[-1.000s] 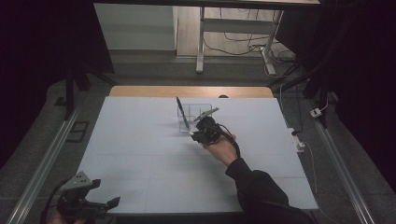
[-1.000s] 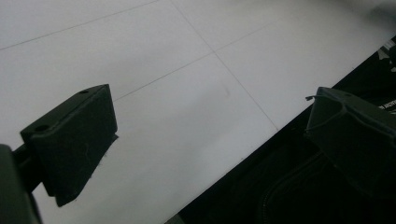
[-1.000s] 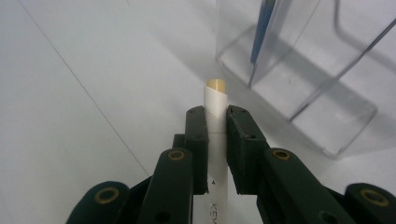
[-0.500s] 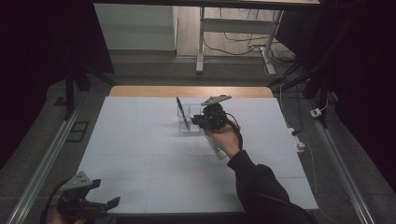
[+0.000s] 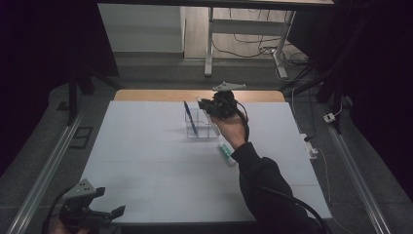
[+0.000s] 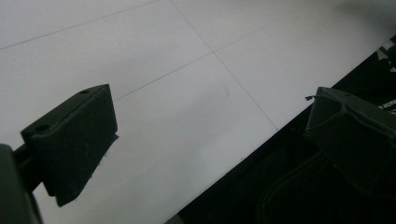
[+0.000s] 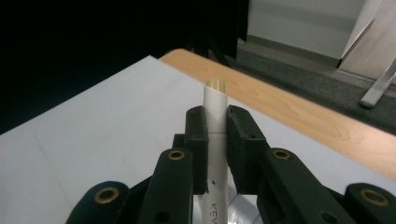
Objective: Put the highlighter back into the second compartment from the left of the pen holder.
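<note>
My right gripper (image 5: 207, 104) hangs in the air just above the right side of a clear pen holder (image 5: 199, 127) at the table's far middle. It is shut on a white marker (image 7: 215, 102) with a pale tip, which stands upright between the pads of my right gripper (image 7: 217, 135). A blue pen (image 5: 190, 117) leans in the holder's left side. My left gripper (image 5: 104, 214) rests low at the table's near left corner. In its own view the left gripper (image 6: 210, 135) has its jaws wide apart, with nothing between them.
A white tube with a green end (image 5: 226, 152) lies on the white table (image 5: 146, 161) just under the right forearm. A wooden strip (image 5: 160, 95) edges the far side. A power strip (image 5: 310, 146) lies off the right edge, with metal rails on both sides.
My right gripper has risen and moved toward the far side with the white marker, from beside the holder to above it. The left gripper has kept still.
</note>
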The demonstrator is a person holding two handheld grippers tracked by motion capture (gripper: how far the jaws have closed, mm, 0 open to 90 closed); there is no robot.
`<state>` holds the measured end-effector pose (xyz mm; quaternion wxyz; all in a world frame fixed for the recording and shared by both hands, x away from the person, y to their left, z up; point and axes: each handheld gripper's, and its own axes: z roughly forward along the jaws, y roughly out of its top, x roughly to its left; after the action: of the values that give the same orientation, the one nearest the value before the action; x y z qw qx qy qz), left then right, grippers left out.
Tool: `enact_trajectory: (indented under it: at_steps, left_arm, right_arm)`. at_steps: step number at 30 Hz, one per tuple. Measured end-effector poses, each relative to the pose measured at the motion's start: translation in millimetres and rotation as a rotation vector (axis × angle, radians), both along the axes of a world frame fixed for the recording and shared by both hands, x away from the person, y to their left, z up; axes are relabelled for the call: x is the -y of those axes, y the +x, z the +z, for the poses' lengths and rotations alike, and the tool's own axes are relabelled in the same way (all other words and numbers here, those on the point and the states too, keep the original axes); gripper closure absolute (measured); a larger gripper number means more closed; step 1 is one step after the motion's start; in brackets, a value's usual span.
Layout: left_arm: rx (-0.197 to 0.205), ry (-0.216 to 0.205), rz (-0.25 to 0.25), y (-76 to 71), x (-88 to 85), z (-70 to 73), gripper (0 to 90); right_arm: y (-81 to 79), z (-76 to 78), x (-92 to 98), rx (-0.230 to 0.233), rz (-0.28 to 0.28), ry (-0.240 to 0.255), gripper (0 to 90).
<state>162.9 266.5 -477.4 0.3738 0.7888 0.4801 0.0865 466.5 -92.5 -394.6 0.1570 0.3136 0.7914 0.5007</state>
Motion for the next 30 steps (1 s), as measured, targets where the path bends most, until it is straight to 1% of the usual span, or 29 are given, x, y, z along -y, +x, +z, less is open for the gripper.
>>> enact_trajectory:
  at_steps: [3,6,10,12,13,16,18,20,21,23,24,25,29,30]
  left_arm:
    - [0.001,0.000,-0.001,-0.1,0.0,0.0,2.1]
    - [0.002,-0.003,-0.002,-0.1,-0.3,0.0,2.1]
    - [0.003,-0.004,-0.003,-0.2,-0.3,-0.1,2.2]
    - [0.003,-0.003,-0.003,-0.2,-0.2,0.0,2.2]
    - [0.004,-0.006,-0.002,-0.3,-0.1,0.0,2.2]
    - [0.003,-0.005,-0.003,-0.3,-0.2,0.1,2.2]
    - [0.004,-0.004,-0.004,-0.4,-0.1,0.1,2.1]
    - [0.005,-0.003,-0.005,-0.6,-0.2,0.1,2.2]
    - [0.006,-0.003,-0.006,-0.5,-0.6,0.2,2.1]
    - [0.006,-0.007,-0.006,-0.8,-0.7,0.2,2.2]
    - [0.006,-0.007,-0.006,-0.8,-0.7,0.2,2.2]
    - [0.006,-0.007,-0.007,-0.9,-0.7,0.1,2.1]
    - [0.008,-0.003,-0.009,-0.6,-0.5,0.2,2.2]
    - [0.008,-0.003,-0.009,-0.7,-0.4,0.2,2.2]
  right_arm:
    - [5.6,2.7,-5.6,0.023,-0.011,0.008,78.7]
    - [10.1,4.5,-11.5,0.051,-0.019,0.004,78.7]
    - [16.0,5.8,-18.5,0.081,-0.025,0.015,78.7]
    - [19.1,5.8,-21.8,0.094,-0.023,0.033,78.7]
    - [20.4,6.1,-23.1,0.094,-0.029,0.026,78.7]
    - [24.9,5.0,-28.2,0.104,-0.041,0.024,78.7]
    - [28.0,3.5,-31.7,0.109,-0.045,0.031,78.6]
    - [30.9,0.9,-34.7,0.103,-0.047,0.058,78.6]
    - [32.2,-0.6,-35.8,0.102,-0.051,0.060,78.6]
    - [34.6,-4.5,-38.3,0.113,-0.063,0.046,78.6]
    - [35.7,-6.2,-39.0,0.117,-0.068,0.030,78.6]
    - [37.1,-8.0,-39.4,0.119,-0.073,0.028,78.6]
    - [43.2,-13.8,-37.5,0.109,-0.094,0.041,78.6]
    - [44.8,-15.8,-37.8,0.113,-0.096,0.049,78.6]
